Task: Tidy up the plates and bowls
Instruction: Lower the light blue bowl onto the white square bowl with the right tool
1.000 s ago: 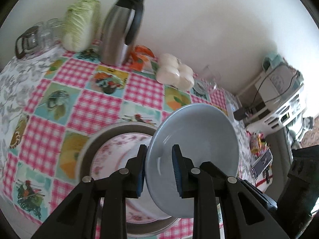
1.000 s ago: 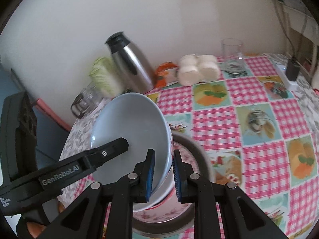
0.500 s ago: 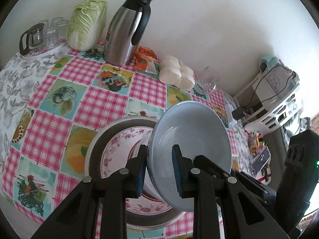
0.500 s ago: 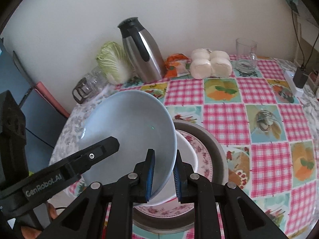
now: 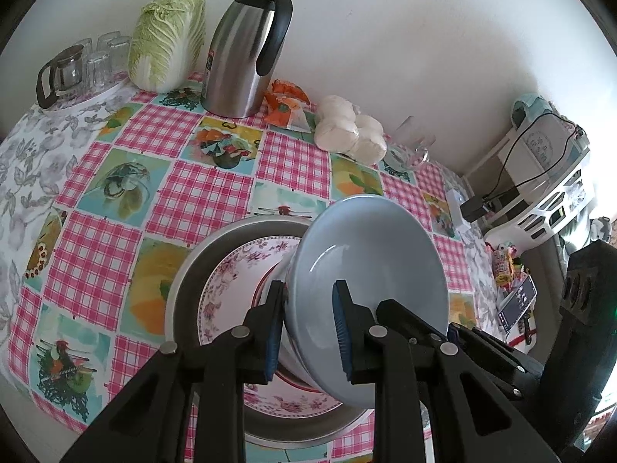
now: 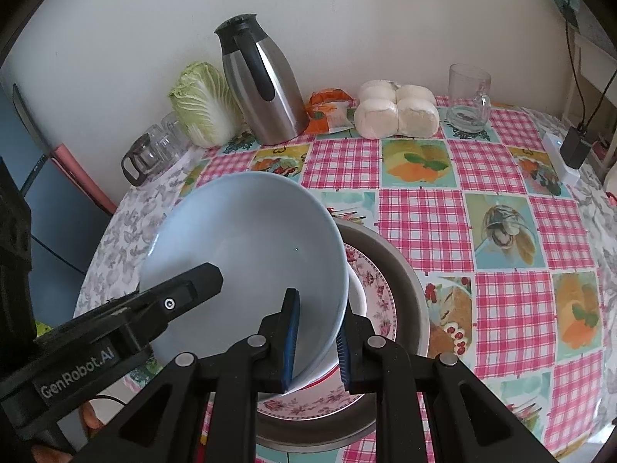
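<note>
Tilting above the floral plate (image 5: 246, 270) in the metal basin (image 5: 193, 270), the pale blue bowl (image 5: 370, 270) is clamped at opposite rims by left gripper (image 5: 308, 328) and right gripper (image 6: 316, 335), jaws narrow.

A glossy, smooth pale-blue bowl (image 6: 246, 254), seemingly glazed ceramic, sits above a glazed floral plate (image 5: 235, 281) in a dull grey metal basin (image 5: 193, 281), on a shiny printed tablecloth (image 6: 424, 208) beside a brushed steel jug (image 5: 243, 54) with black plastic handle.
</note>
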### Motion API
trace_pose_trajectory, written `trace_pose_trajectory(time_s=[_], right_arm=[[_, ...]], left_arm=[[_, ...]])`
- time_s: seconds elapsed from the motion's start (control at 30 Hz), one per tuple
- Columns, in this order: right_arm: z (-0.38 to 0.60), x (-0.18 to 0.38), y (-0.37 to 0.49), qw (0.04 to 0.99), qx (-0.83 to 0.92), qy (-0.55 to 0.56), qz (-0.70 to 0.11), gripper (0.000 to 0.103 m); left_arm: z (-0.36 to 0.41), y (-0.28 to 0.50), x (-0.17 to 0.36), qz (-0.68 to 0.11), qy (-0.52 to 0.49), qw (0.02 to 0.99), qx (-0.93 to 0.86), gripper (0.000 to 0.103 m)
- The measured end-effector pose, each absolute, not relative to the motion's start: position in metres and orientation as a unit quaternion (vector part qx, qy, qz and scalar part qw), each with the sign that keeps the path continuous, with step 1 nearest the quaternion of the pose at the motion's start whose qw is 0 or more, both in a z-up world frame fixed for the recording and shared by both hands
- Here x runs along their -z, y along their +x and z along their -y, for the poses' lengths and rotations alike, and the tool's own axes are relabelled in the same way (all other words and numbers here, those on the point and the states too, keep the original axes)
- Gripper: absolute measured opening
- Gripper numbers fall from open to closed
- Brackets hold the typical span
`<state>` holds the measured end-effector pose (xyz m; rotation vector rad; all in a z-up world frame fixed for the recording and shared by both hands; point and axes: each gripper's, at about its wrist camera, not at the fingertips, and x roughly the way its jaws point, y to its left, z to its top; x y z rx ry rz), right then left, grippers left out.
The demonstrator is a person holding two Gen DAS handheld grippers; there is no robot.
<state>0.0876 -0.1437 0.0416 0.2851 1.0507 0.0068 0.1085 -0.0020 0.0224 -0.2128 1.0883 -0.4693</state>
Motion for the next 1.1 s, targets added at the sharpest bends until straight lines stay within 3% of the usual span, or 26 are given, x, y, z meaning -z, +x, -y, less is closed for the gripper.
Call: trace_pose_trajectory(time_s=[1.1], right_arm=[[0.1462, -0.0405, 0.0874, 0.853, -0.001, 0.138, -0.503, 0.021]], left_arm=[[0.0042, 0.1104, -0.0153, -0.52, -0.09, 0.822, 0.216, 0.025]])
